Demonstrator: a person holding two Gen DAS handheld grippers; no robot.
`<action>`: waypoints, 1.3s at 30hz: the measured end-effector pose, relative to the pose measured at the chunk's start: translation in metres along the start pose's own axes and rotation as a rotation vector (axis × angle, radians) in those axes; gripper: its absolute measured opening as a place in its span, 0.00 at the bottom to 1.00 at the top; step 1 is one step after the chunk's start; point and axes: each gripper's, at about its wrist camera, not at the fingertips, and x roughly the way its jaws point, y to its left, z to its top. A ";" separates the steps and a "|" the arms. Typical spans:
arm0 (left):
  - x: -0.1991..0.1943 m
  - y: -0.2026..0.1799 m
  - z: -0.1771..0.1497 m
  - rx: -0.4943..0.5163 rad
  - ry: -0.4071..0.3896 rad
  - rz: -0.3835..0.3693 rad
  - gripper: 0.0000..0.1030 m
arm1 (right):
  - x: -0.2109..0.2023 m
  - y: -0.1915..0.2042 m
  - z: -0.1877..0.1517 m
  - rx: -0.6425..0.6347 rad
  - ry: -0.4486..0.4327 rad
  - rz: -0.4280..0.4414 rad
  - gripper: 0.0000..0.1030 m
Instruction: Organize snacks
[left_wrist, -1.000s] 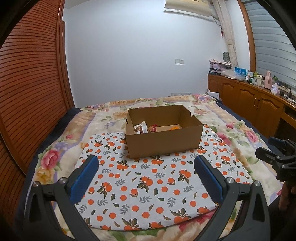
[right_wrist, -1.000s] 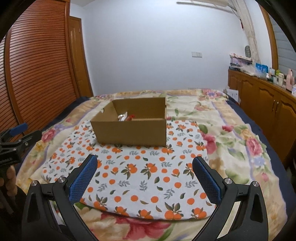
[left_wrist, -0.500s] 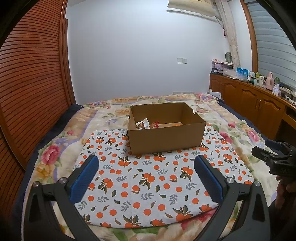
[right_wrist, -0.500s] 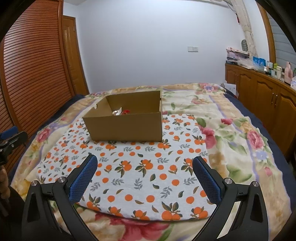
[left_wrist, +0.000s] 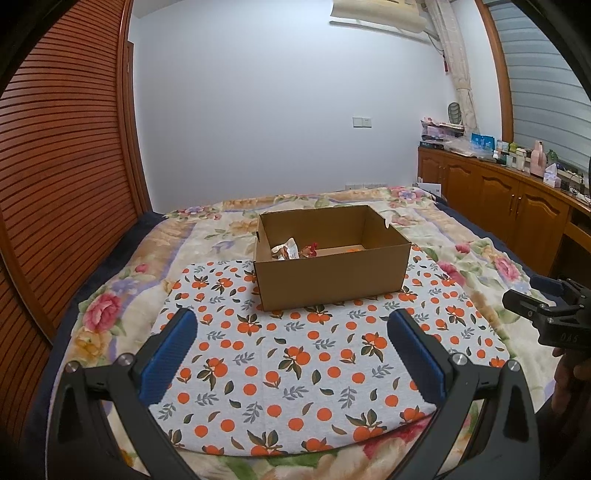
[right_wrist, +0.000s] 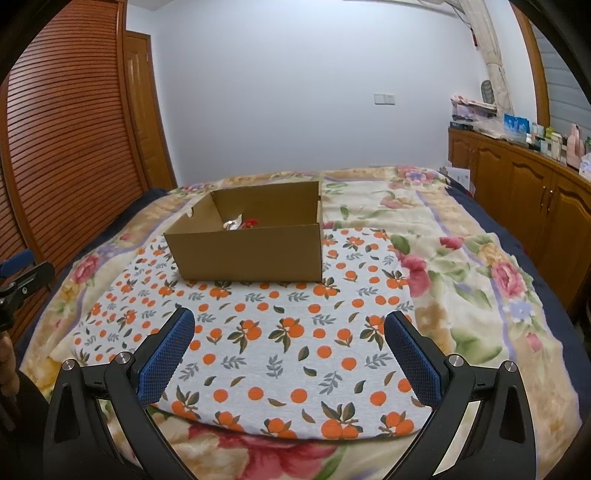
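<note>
An open brown cardboard box (left_wrist: 332, 280) stands on the far part of an orange-print cloth (left_wrist: 295, 369) on the bed. Inside it lie a few wrapped snacks (left_wrist: 293, 251), white and red, mostly hidden by the near wall. The box (right_wrist: 251, 254) and its snacks (right_wrist: 242, 223) also show in the right wrist view. My left gripper (left_wrist: 291, 325) is open and empty, well short of the box. My right gripper (right_wrist: 290, 325) is open and empty too, above the cloth (right_wrist: 280, 343). Each gripper shows at the edge of the other's view.
The bed has a floral blanket (right_wrist: 480, 266). A slatted wooden wardrobe (left_wrist: 55, 166) runs along the left. A wooden cabinet (left_wrist: 517, 206) with bottles and boxes on top runs along the right. A white wall lies behind.
Both grippers have drawn back and lowered a little, so the box sits farther off and less of its inside shows. Both stay open and empty.
</note>
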 end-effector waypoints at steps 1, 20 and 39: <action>0.000 0.000 0.000 0.000 -0.001 0.001 1.00 | 0.000 0.000 0.000 -0.001 0.000 0.000 1.00; 0.001 0.002 0.000 -0.001 -0.004 0.007 1.00 | 0.000 -0.001 0.000 -0.001 -0.002 -0.002 1.00; 0.001 0.005 0.001 0.002 -0.012 0.012 1.00 | 0.000 -0.001 0.000 -0.003 -0.003 -0.001 1.00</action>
